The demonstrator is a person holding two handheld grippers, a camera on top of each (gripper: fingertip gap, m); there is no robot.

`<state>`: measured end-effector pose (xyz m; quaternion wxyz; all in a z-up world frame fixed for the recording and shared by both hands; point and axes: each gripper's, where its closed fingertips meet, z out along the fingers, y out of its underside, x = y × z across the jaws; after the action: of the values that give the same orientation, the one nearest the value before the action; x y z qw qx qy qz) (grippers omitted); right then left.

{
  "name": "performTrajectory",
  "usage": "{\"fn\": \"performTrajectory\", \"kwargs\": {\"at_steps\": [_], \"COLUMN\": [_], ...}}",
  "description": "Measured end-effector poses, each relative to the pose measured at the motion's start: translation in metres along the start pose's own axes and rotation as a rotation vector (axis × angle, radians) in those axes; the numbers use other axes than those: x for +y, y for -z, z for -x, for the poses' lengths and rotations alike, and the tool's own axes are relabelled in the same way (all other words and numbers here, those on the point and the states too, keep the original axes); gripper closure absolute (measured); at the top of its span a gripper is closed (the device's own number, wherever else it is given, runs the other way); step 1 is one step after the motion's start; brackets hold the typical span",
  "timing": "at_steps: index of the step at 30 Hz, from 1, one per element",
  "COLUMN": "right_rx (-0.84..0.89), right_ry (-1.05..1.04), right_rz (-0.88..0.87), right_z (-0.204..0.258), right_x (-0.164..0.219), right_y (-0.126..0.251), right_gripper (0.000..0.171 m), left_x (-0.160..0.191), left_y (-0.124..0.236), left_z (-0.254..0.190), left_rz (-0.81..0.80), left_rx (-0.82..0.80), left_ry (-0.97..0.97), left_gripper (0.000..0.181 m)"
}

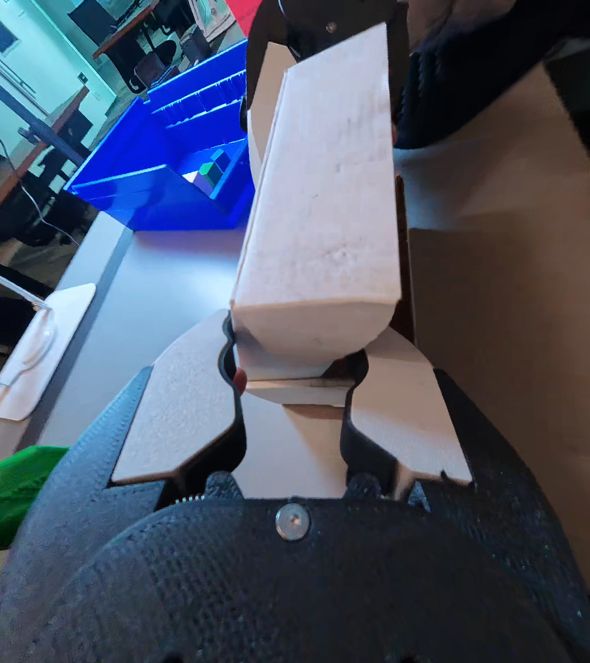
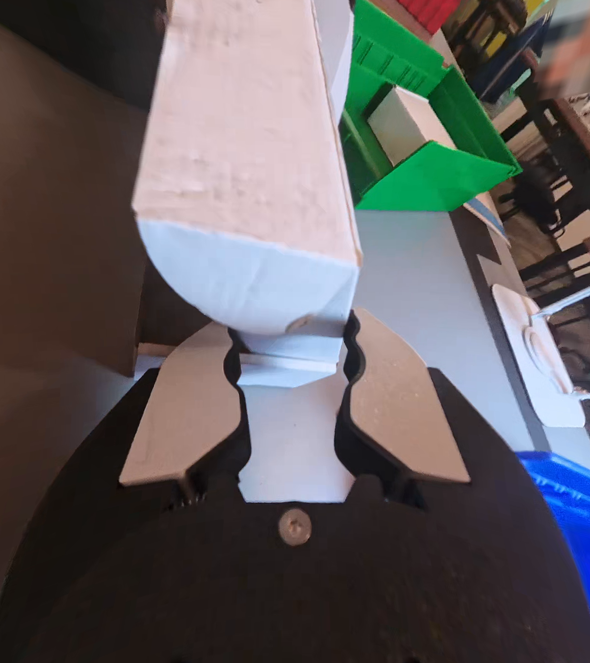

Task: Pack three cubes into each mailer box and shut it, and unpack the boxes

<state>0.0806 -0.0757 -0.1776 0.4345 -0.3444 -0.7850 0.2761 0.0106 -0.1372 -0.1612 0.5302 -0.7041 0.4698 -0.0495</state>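
Note:
A shut white mailer box (image 1: 325, 201) stands on edge over the grey table (image 1: 164, 287). My left gripper (image 1: 304, 344) is shut on its near end, with the rounded side flap between the fingers. A small red spot shows in the gap by the left finger. The same box (image 2: 246, 143) fills the right wrist view, where my right gripper (image 2: 288, 323) is shut on the opposite end. The right gripper also shows as a black shape at the box's far end (image 1: 322, 32). Green and blue cubes (image 1: 212, 168) lie in a blue bin (image 1: 135, 193).
A large brown cardboard box (image 1: 501, 287) stands right beside the mailer box; it also shows in the right wrist view (image 2: 35, 179). A green bin (image 2: 429, 183) holds another white box (image 2: 408, 122). White stand bases (image 1: 35, 351) (image 2: 537, 358) sit at the table edges. My right fingertips sit around 11 centimetres from my left ones.

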Motion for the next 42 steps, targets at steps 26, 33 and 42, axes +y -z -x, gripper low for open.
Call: {"fn": "performTrajectory", "kwargs": {"at_steps": [26,33,42], "right_rx": [-0.051,-0.099,-0.033], "right_ry": [0.125,0.080,0.222], "right_rz": [0.129,0.114,0.154], "right_z": [0.022,0.035,0.048], "right_x": [-0.004,-0.009,-0.024], "right_y": [0.022,0.045,0.041], "right_gripper": [0.109,0.096,0.111], "left_x": [0.008,0.003,-0.012], "left_y": [0.007,0.041,0.017], "left_z": [-0.023,-0.029,-0.050], "left_rz": [0.156,0.150,0.205], "left_rx": [0.161,0.195,0.103], "left_ry": [-0.183,-0.076,-0.286], "left_gripper": [0.123,0.109,0.117]}}
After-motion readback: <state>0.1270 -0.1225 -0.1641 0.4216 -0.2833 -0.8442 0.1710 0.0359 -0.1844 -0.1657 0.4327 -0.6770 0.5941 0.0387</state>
